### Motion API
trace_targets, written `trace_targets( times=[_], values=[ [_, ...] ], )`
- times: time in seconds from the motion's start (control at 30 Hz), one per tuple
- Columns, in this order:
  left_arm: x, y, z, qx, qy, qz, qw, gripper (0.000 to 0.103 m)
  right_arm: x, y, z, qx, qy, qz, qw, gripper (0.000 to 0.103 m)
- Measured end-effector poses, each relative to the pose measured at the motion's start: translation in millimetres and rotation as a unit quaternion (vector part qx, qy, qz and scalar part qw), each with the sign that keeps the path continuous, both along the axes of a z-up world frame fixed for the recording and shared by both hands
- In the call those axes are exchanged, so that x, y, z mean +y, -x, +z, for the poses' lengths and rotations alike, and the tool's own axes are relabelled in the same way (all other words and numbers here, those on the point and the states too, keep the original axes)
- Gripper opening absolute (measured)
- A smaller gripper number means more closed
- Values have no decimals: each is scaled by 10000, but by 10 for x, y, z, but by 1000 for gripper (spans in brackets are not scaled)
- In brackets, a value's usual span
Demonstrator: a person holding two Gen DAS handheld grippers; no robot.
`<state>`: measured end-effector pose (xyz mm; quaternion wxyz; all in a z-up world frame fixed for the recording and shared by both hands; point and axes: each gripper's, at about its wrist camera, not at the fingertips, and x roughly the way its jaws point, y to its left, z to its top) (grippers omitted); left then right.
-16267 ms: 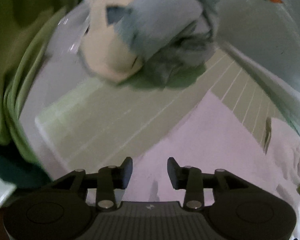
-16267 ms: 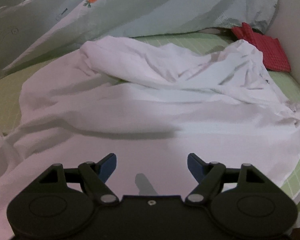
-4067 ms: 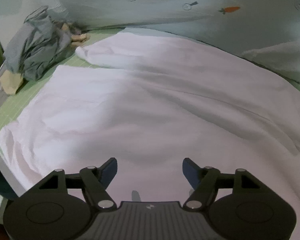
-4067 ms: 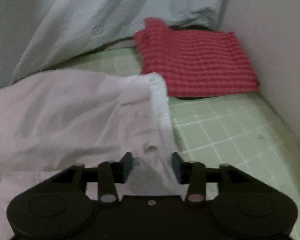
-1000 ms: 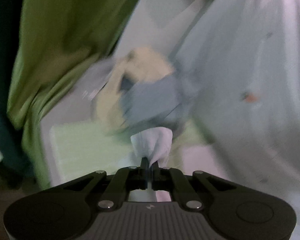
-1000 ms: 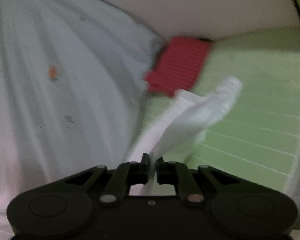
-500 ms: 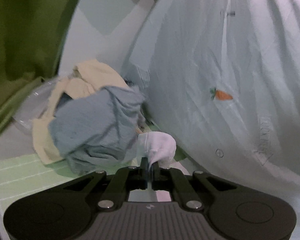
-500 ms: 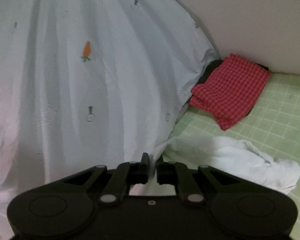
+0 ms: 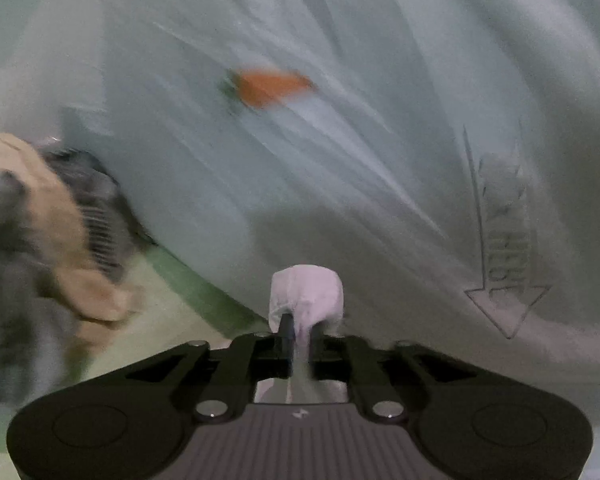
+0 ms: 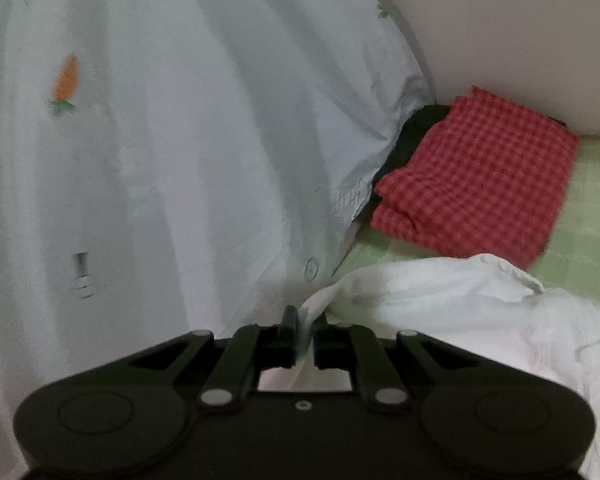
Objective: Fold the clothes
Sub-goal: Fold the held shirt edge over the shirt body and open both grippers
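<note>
Claws both clamped: left claw point(image 9: 300, 336) pinches corner of white cotton garment point(image 10: 452, 300), right claw point(image 10: 305, 336) pinches another edge. Garment bunched on green checked bed sheet point(image 10: 592, 216). Risk, as you carry fold: thin pinch slips, or cloth drags onto folded red gingham cloth point(image 10: 472, 176).

Home bedroom: carrot-print bedding point(image 10: 180, 140), green grid-pattern mattress sheet point(image 10: 592, 208), folded red checked cloth point(image 10: 476, 176).
</note>
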<state>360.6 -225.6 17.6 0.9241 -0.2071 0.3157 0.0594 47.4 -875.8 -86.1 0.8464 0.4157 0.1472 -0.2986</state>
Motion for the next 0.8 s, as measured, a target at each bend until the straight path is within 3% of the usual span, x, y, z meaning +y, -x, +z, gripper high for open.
trace_targets(
  times=[0.03,0.07,0.1,0.13,0.17,0.2,0.3,0.4,0.6,0.8],
  values=[
    [-37,-66,-69,89,-7,-18,10000,31,-59,-132,-70,143,-2,-75,9999,13],
    [2,11,-146,150,-35,66,9999,45,-69,-191,-124,312,-81,-124,9994,21],
    [42,89,-223,212,-63,150,9996,58,-69,-235,-175,487,-176,-168,9985,36],
    [81,166,-300,273,-91,234,9993,64,-6,-193,-192,532,-73,-158,9984,43],
    [121,244,-377,335,-118,318,9989,72,70,-134,-202,551,69,-137,9984,58],
    [160,321,-454,396,-146,402,9983,73,149,-48,-206,647,256,-75,9975,67],
    [349,538,-682,756,-234,648,9948,73,399,229,-253,1112,619,60,9919,69],
    [521,729,-932,1151,-226,799,9899,73,632,542,-342,1448,535,29,9880,70],
    [634,731,-1290,1535,30,818,9847,73,934,915,-668,1664,-344,-117,9854,73],
    [620,534,-1420,1555,57,801,9846,73,1024,708,-933,1534,-1078,-5,9823,82]
  ],
)
